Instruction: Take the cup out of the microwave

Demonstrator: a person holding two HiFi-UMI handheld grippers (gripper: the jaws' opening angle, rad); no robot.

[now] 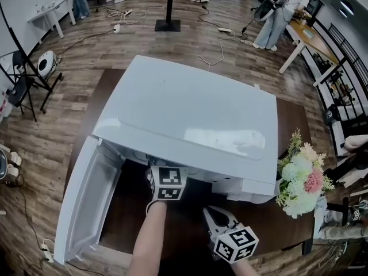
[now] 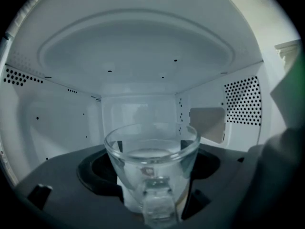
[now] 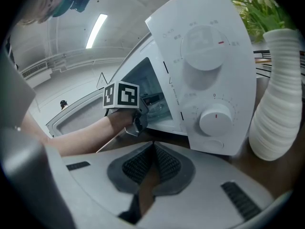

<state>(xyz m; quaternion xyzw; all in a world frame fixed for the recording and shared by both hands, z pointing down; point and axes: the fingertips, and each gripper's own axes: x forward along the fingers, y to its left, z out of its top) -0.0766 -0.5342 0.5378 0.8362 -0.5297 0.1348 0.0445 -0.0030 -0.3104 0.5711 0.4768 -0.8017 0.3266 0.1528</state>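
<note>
While cup [image 2: 151, 162] sits in microwave [image 1: 190, 117] | door [image 1: 77, 207] open | vase [image 3: 279, 104] beside

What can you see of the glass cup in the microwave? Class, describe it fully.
The cup is clear glass, wide at the rim and narrowing towards its base, with a glass handle facing the camera. It stands upright on the pale floor inside the white microwave, and may hold a little clear liquid. It sits between the open jaws of the left gripper, with a gap showing on each side, so nothing seems to grip it.
</note>
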